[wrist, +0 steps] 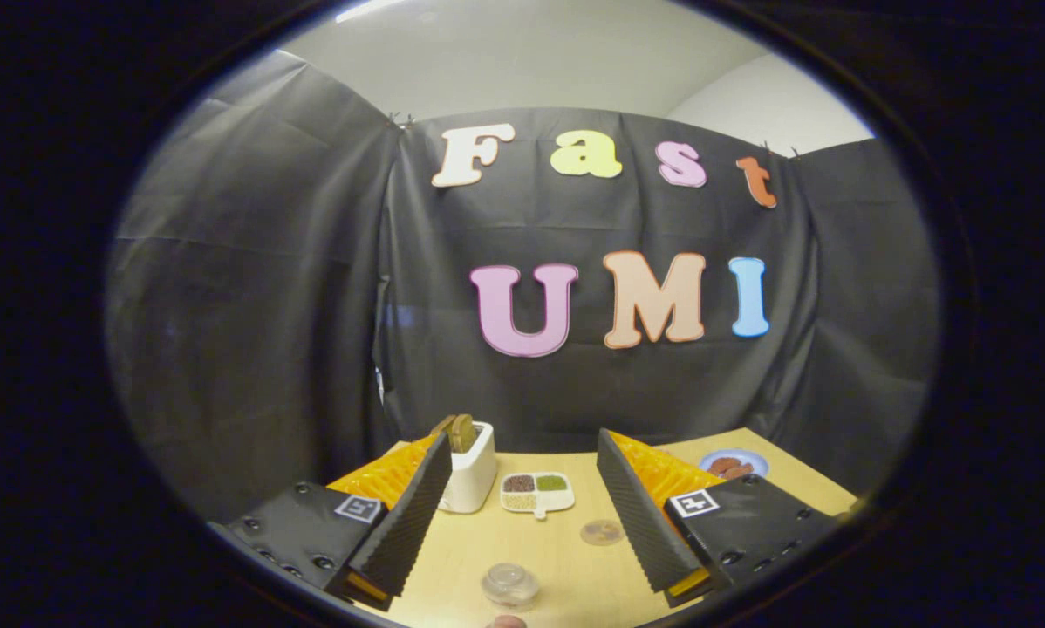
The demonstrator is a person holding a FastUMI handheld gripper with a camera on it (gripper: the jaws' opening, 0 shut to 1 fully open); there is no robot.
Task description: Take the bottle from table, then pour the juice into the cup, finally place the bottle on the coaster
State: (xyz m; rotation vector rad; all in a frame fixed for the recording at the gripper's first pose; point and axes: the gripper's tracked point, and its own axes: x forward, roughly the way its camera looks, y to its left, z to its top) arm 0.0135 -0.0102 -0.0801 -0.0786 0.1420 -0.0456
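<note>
My gripper hangs high above a light wooden table, open, with nothing between its fingers. Down between the fingers stands a clear cup, seen from above. Just nearer than the cup, a small reddish rounded top peeks in, possibly the bottle's cap; the rest of it is hidden. A small round translucent coaster lies flat on the table to the right of the cup, close to the right finger.
A white toaster with brown bread in it stands beyond the left finger. A white divided dish of grains lies beside it. A plate with brown food sits far right near the table's edge. Black cloth walls surround the table.
</note>
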